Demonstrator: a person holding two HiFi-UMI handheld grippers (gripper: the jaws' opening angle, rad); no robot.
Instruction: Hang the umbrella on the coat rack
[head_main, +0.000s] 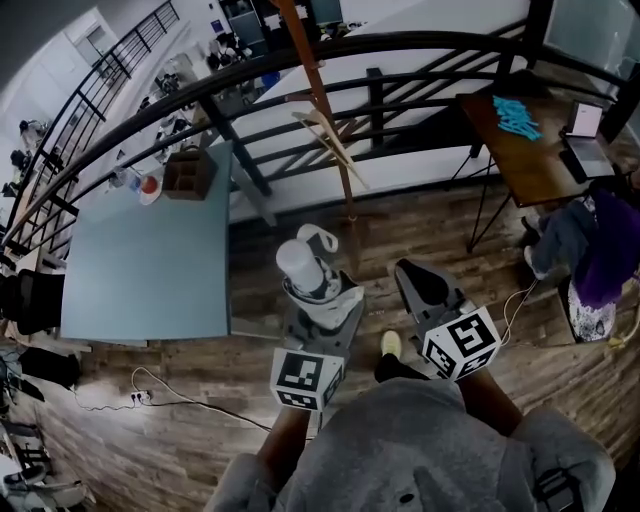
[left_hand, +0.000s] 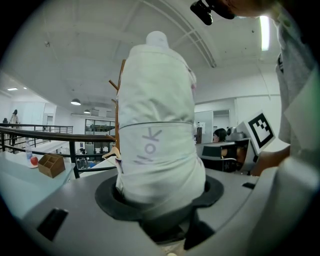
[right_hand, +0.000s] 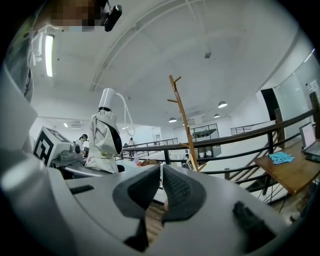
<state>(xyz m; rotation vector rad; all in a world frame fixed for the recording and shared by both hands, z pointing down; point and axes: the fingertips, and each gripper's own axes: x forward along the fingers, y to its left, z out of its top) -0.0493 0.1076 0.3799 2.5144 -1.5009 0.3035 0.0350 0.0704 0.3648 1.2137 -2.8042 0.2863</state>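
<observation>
On the pale blue worktop (head_main: 140, 270) at the far left stands a small wooden box (head_main: 188, 172) with compartments; what is in them cannot be made out. A white dish (head_main: 150, 186) holding something red sits just beside the box.

The left gripper (head_main: 322, 300) points almost level toward the railing (head_main: 300, 60). Its jaws are clamped round the lower part of the folded white umbrella (left_hand: 157, 125), which stands upright in them with its strap loop at the top.

The right gripper (right_hand: 161, 187) is held just to the right of the left one and points the same way. Its jaws are pressed together with nothing between them.

The wooden coat rack (right_hand: 184, 120) stands farther off, in front of the railing and apart from the umbrella.
</observation>
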